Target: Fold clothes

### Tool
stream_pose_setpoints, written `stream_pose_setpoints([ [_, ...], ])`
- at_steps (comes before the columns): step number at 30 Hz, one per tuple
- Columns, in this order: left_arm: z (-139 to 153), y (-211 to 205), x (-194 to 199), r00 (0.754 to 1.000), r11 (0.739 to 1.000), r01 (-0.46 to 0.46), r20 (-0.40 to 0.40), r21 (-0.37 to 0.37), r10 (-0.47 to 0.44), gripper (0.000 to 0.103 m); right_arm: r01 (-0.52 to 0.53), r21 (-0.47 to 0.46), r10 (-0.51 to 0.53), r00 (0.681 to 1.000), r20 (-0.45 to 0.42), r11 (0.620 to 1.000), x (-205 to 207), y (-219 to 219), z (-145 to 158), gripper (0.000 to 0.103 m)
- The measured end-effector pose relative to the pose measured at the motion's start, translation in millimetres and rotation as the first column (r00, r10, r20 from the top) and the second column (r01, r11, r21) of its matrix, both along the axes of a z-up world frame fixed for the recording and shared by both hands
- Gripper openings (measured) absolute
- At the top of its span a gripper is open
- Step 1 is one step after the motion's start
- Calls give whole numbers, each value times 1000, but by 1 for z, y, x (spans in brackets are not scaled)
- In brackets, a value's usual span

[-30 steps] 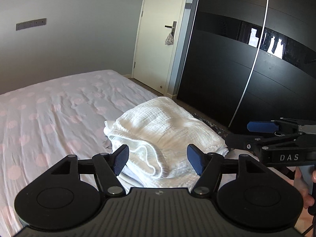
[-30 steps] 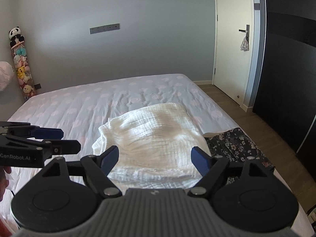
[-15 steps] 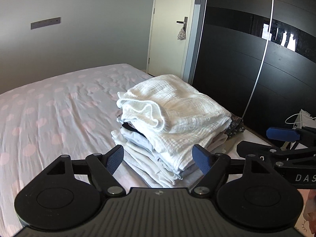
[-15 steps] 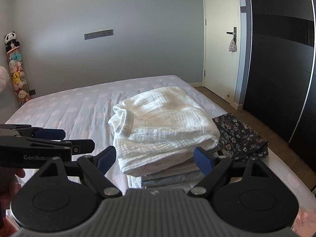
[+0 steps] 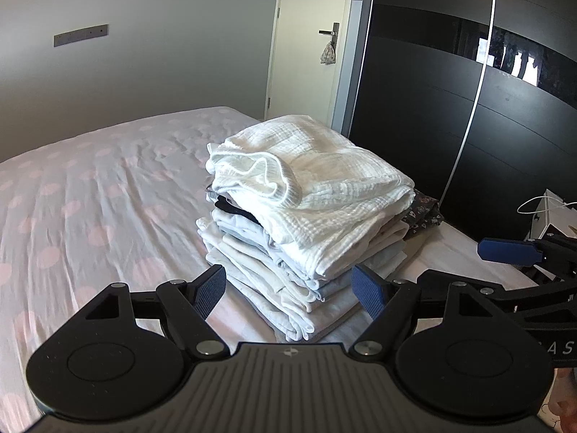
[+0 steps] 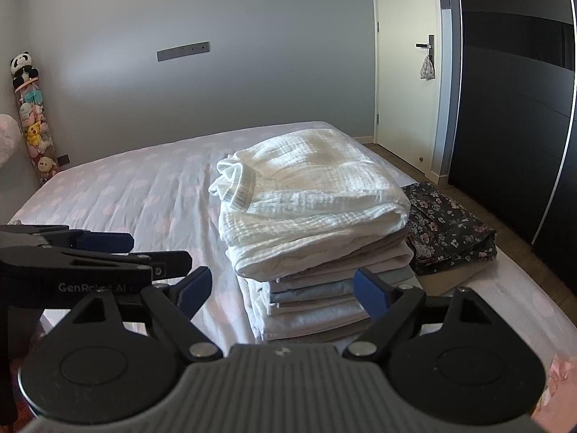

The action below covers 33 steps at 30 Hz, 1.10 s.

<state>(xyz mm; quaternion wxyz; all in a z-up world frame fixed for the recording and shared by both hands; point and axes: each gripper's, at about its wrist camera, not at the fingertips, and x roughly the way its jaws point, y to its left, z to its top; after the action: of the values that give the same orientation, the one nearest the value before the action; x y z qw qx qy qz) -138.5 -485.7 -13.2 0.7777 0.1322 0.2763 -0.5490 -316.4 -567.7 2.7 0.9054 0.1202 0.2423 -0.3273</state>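
A folded white crinkled garment (image 5: 313, 187) lies on top of a stack of folded pale clothes (image 5: 288, 281) on the bed; it also shows in the right wrist view (image 6: 310, 195), with the stack (image 6: 313, 303) under it. My left gripper (image 5: 292, 292) is open and empty, just in front of the stack's base. My right gripper (image 6: 285, 292) is open and empty, also in front of the stack. Each gripper shows at the edge of the other's view: the right gripper (image 5: 505, 252), the left gripper (image 6: 101, 241).
The bed (image 5: 90, 198) has a pale sheet with pink dots. A dark floral garment (image 6: 443, 227) lies right of the stack. A black wardrobe (image 5: 468, 108) and a white door (image 6: 407, 72) stand to the right. Plush toys (image 6: 32, 122) hang at the far left wall.
Both grippers have drawn back and lowered from above the white garment; the whole stack now shows in front of them. Both stayed open.
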Motion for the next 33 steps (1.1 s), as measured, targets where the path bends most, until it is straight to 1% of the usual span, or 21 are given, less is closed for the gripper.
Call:
stream_pose_setpoints([
  [9,4,3,0,1000,1000,-5,-22,-16,5,76,2,-5,-2,1000,8,1000,-4,4,-2,87],
  [19,12,5,-3,1000,1000,-14,11,-7,14,76,6,-32,-6,1000,18,999,-4,9,3,87],
  [28,13,5,1,1000,1000,-8,-13,1,8,76,5,-40,-4,1000,26,999,-3,12,4,87],
  [33,12,4,-1,1000,1000,-14,13,8,14,76,4,-35,-3,1000,24,999,-2,12,3,87],
])
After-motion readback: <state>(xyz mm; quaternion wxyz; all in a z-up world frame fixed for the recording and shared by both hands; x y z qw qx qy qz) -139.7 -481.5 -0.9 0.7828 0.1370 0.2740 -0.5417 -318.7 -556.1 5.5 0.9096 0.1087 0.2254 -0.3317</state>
